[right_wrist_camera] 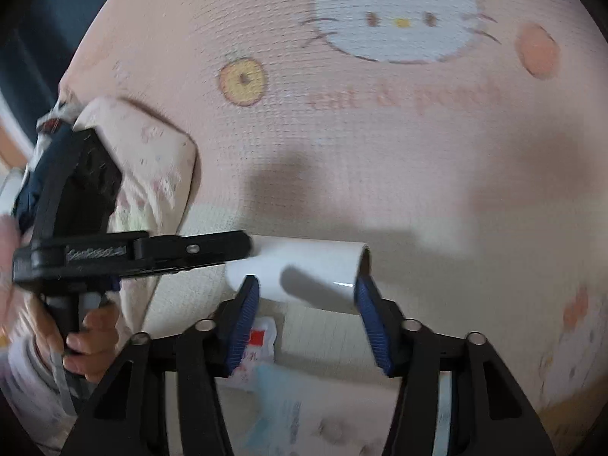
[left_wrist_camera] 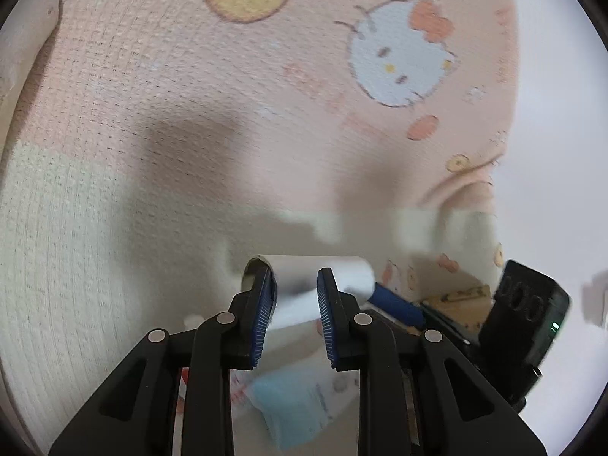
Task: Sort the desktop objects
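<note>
Left hand-held gripper (left_wrist_camera: 293,271): jaws part-way apart, tips straddling one end of the white roll (left_wrist_camera: 342,269). Blur hides whether the pads press on it, so a grip cannot be confirmed.

Right hand-held gripper (right_wrist_camera: 306,285): jaws wider, tips level with the roll's two ends and in front of it. Contact cannot be told here either.

Position: the roll lies across the pink cloth (right_wrist_camera: 380,152), well on the near side of the printed cat face (right_wrist_camera: 395,15) and roughly parallel to its whisker line. A blue-white packet (right_wrist_camera: 273,418) and a red-white sachet (right_wrist_camera: 260,336) lie nearer still, farther from the cat face than the roll.

Step in hand (judged): taking up the roll for sorting.

Notes on doing it well:
- A smooth tube is likely to roll or squirt out, so the pads should bite across its width and squarely, not on the open rim, which may crush.
- One gripper should hold and the other only steady. Two pulls could bend the tube.
- Lift straight up from the cloth, clear of the packet and sachet, so that neither is dragged towards the cat face.
- Confirm a firm hold before any sideways carry.
</note>
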The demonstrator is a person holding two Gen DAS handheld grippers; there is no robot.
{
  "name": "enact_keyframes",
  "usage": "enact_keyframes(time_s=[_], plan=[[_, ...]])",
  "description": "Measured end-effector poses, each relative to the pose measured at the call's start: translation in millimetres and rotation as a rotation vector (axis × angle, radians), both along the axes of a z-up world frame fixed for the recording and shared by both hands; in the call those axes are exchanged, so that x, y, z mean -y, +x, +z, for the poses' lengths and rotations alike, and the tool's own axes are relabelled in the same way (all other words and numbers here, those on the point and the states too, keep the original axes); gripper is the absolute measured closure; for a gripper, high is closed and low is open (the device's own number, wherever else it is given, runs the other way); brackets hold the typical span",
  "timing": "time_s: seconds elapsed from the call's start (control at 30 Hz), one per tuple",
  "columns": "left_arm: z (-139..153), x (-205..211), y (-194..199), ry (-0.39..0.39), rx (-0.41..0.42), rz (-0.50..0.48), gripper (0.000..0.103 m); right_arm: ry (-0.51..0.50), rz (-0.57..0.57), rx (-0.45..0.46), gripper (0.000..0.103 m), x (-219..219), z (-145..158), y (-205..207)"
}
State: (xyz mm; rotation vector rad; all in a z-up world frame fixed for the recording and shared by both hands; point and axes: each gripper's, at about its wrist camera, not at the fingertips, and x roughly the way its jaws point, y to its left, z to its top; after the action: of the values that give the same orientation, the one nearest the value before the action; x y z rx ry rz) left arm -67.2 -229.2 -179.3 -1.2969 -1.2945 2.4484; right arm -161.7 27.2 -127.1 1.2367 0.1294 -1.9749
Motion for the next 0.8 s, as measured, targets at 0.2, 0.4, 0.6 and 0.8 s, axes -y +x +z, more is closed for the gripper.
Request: enact_keyframes(time_s=[0.2,0.4,0.6,0.8], plan=[[12,-16,23,0.026,-0.05,-0.037,0.077,-0.085,-0.091,0.03,0.083,-37,4,24],[22,-39,36,0.013,-0.073,-0.119,0.077,-0.054,-0.095,-0.024,0.083,-48,22,53],[17,-70,32,0.001,-0.056,-0.222,0.077,0.02,-0.171,-0.042,0.083,-68,37,65],[1,-86,28,0.008,-0.015,-0.255,0.077,0.114,-0.182,-0.016,0.083,-78,30,72]])
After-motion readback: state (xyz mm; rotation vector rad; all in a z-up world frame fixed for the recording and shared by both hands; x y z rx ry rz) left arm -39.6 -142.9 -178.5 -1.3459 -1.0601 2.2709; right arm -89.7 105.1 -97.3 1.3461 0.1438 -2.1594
